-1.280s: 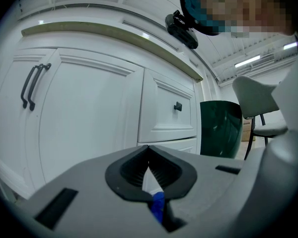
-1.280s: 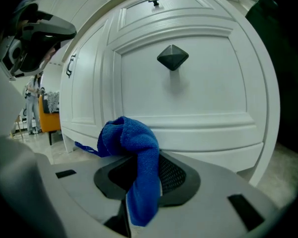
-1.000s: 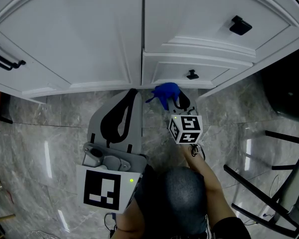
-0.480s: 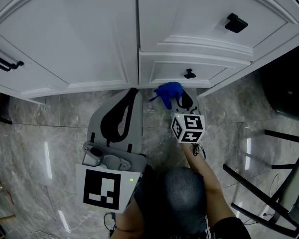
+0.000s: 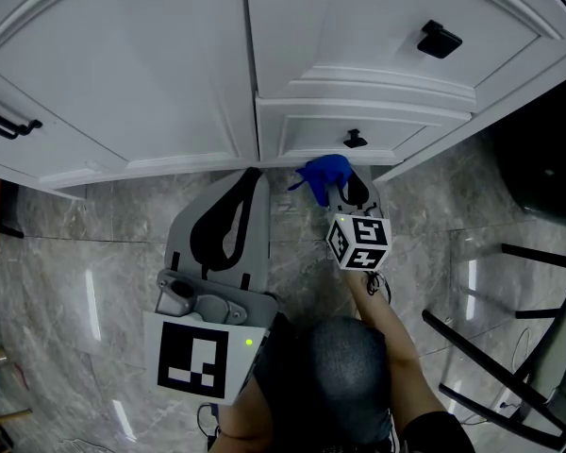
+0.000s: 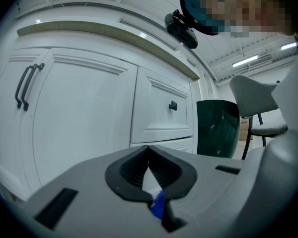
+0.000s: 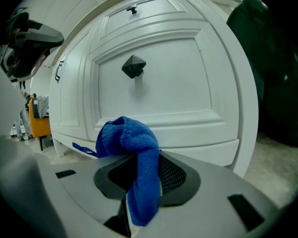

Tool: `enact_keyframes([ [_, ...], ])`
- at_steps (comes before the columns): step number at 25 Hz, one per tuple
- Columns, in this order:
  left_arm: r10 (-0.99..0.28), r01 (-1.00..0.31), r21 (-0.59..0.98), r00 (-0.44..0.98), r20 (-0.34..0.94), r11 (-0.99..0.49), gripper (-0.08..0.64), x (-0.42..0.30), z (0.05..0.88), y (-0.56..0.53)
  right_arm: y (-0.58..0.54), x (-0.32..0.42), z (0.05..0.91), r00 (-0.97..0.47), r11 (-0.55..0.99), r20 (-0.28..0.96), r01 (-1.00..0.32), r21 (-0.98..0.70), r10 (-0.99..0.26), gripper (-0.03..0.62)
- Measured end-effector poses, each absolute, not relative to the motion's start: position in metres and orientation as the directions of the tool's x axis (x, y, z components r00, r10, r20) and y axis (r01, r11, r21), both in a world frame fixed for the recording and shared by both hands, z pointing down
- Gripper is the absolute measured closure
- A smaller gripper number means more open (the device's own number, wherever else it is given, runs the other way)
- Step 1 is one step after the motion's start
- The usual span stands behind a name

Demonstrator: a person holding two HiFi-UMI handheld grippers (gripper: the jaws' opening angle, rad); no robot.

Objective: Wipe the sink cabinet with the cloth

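The white sink cabinet (image 5: 170, 74) fills the top of the head view, with doors and a lower drawer front (image 7: 154, 90) that carries a small black knob (image 7: 133, 66). My right gripper (image 5: 344, 189) is shut on a blue cloth (image 5: 323, 175), whose bunched end (image 7: 131, 143) is close to the bottom of that drawer front, below the knob (image 5: 356, 140). Whether the cloth touches the cabinet I cannot tell. My left gripper (image 5: 234, 217) hangs shut and holds nothing, low in front of the left door (image 6: 84, 113).
A long black handle (image 5: 5, 111) sits on the far left door, and another square knob (image 5: 439, 39) on the upper right drawer. A dark green bin (image 7: 273, 68) stands right of the cabinet. Black chair legs (image 5: 500, 347) cross the marble floor (image 5: 85, 253) at right.
The right gripper with the blue cloth has shifted slightly right along the cabinet's lower drawer front. The left gripper has stayed where it was.
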State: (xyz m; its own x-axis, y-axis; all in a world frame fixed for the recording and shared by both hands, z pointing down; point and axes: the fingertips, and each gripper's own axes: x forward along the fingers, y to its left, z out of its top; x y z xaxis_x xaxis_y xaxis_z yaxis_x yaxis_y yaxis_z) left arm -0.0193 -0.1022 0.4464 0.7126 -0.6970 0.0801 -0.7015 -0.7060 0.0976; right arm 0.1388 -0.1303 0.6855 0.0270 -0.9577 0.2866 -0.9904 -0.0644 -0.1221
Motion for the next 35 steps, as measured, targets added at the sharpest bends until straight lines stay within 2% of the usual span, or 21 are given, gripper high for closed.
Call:
enact_keyframes([
  [12,-0.677,-0.680,0.128,0.733,0.067,-0.722,0.557,-0.012,0.447,-0.101,-0.133,0.137,0.688,0.000,-0.041,0.352,-0.993,-0.109,-0.936,0.476],
  [18,-0.654,-0.656,0.140,0.754,0.064,-0.742,0.557,-0.007,0.446,-0.094,-0.131,0.140,0.686,0.031,-0.057,0.312,-0.995,-0.076,-0.950,0.476],
  [35,-0.664,-0.665,0.150,0.745,0.063,-0.731,0.557,-0.014,0.447,-0.098,-0.130,0.143,0.687,0.026,-0.044,0.322,-0.998,-0.048,-0.946,0.476],
])
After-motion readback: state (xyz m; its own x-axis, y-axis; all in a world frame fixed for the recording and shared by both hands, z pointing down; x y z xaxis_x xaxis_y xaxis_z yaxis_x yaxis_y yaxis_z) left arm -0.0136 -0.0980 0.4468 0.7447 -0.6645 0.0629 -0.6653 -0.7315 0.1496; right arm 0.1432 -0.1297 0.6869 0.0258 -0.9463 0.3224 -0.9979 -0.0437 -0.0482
